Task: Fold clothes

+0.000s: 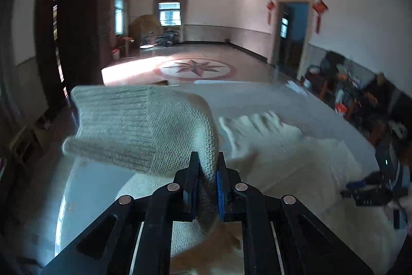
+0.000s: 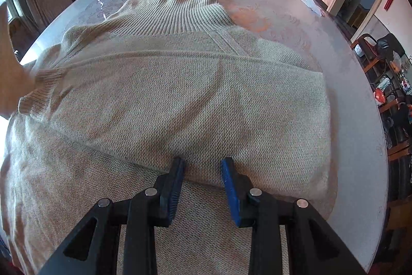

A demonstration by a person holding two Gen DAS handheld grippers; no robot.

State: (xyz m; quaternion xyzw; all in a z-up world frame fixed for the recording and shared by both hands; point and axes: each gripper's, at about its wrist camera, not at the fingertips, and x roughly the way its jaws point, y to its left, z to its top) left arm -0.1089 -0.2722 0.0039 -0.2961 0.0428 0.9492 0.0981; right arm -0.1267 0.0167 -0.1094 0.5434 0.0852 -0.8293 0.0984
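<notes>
Sweater (image 2: pixel 180 94): beige ribbed knit | left tool (image 1: pixel 208 159) clamped on it | right tool (image 2: pixel 203 164) apart

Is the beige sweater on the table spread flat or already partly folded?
Partly folded: the sweater has one layer doubled over another, its fold edge running across near the right gripper.

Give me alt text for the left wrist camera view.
The left hand-held gripper is shut on a fold of a beige knit sweater, lifting it above a white table. A large room lies beyond.
</notes>
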